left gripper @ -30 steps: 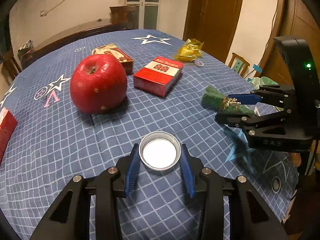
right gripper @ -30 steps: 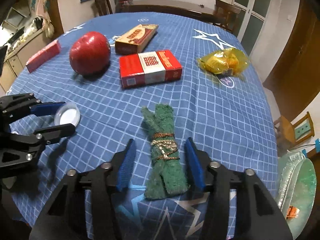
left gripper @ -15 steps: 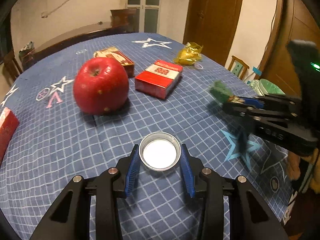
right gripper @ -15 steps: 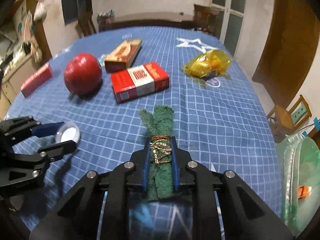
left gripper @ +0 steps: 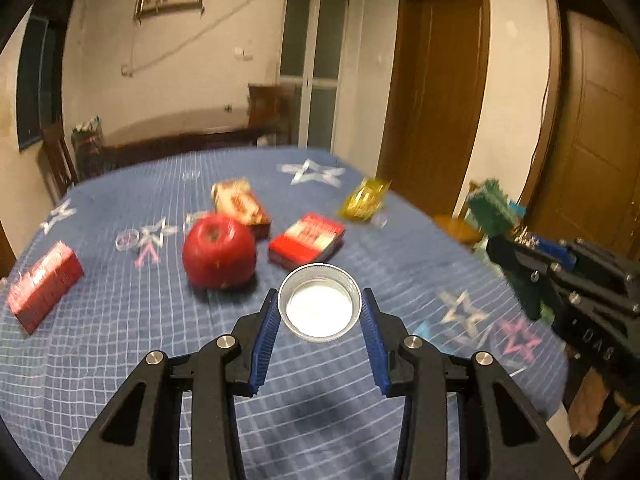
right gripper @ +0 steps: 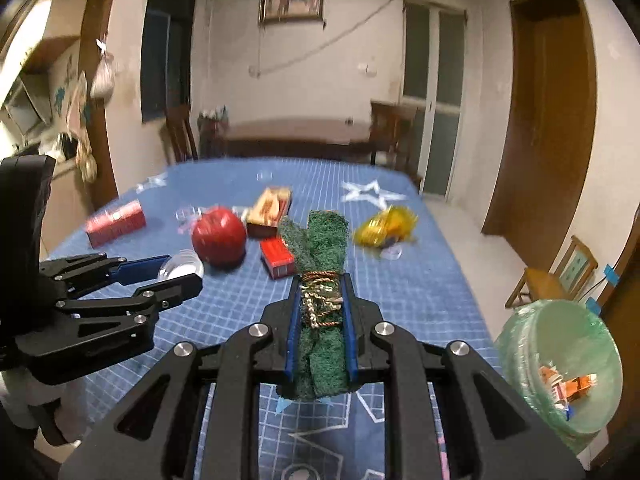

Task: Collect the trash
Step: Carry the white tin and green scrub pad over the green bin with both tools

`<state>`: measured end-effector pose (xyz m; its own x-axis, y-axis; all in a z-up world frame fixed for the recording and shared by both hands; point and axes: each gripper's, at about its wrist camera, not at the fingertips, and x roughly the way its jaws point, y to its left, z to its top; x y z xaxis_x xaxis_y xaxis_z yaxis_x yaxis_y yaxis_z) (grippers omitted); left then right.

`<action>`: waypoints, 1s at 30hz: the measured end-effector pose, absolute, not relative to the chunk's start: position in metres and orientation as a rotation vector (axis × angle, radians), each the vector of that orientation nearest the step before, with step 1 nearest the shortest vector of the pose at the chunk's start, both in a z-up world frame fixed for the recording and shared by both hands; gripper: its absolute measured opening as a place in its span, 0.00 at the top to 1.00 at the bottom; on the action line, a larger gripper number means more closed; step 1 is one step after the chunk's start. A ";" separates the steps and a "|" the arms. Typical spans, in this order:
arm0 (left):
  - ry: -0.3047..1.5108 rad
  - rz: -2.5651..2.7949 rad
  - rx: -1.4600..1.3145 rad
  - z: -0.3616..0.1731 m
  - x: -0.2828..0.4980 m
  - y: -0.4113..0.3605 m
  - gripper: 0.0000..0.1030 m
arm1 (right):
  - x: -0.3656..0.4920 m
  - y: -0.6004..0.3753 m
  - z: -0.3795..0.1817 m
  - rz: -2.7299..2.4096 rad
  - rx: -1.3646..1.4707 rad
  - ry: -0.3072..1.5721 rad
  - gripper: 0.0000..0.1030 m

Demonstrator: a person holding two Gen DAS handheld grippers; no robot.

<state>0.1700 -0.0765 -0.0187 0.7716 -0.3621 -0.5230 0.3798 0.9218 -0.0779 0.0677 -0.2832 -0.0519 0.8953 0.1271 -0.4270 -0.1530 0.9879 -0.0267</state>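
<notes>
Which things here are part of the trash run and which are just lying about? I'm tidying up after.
In hand:
- jar lid in left gripper
- green bundle in right gripper
- bin
- yellow wrapper, likely next

Lying about, by my guess:
- apple
- red packs

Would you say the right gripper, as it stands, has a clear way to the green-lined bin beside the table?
Probably yes: the right gripper, shut on the green bundle, is lifted above the table, and the open bin sits low to its right, nothing between.

No text is readable; the print on the red boxes [left gripper: 307,239] is blurred
</notes>
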 end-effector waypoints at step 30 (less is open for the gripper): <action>0.383 -0.542 0.068 0.064 0.107 -0.198 0.59 | 0.017 -0.368 -0.003 0.010 -0.053 0.319 0.84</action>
